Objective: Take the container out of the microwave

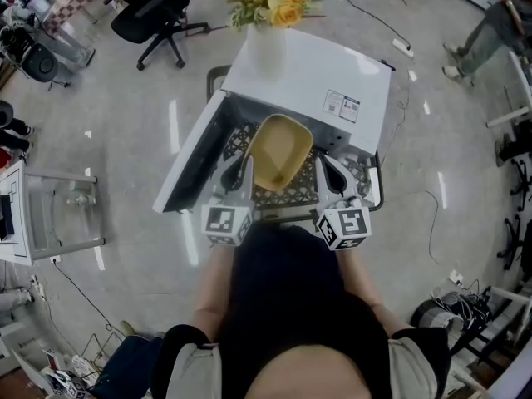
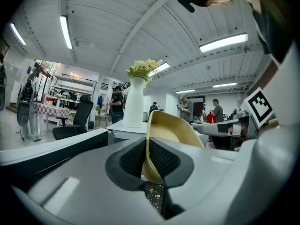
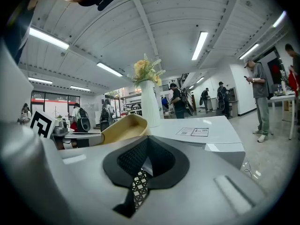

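Left tool [image 2: 146, 158] is pinching the left rim of the yellow container [image 1: 281, 150], holding it just in front of the open microwave [image 1: 316, 77], while right tool [image 3: 146, 156] is sitting closed and empty beside it; next likely calling for carrying it clear, level.

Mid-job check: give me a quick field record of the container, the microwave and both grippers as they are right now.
container: yellow, tilted, just in front of the microwave's opening, above a black crate
microwave: white, door swung open on the left gripper's side
on top of microwave: vase of flowers
left gripper: jaws shut on the container's rim
right gripper: jaws together, nothing between them, beside the container
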